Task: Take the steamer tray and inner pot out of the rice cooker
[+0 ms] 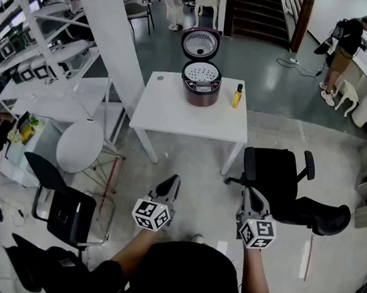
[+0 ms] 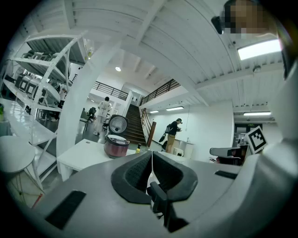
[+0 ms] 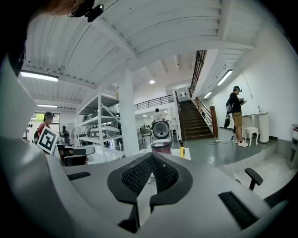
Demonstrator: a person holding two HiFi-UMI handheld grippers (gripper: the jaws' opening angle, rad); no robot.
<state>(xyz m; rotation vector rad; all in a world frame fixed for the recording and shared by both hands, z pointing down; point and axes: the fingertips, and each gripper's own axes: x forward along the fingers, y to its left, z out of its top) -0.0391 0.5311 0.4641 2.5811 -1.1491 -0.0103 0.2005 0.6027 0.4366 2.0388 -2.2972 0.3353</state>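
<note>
Left tongs [image 1: 170, 186] and right tongs [image 1: 250, 197], each with its jaws pressed together on nothing, were held low in front of the person, well short of the white desk [image 1: 173, 113]. At the desk's far edge stood the rice cooker [image 1: 201, 88], its lid [image 1: 200, 44] raised and the perforated steamer tray [image 1: 201, 71] seated in its mouth, covering the inner pot from sight; a yellow bottle [image 1: 237, 95] stood just to its right. Beyond the right tongs, a black office chair [image 1: 276, 175] stood on the floor near the desk's front right leg.
</note>
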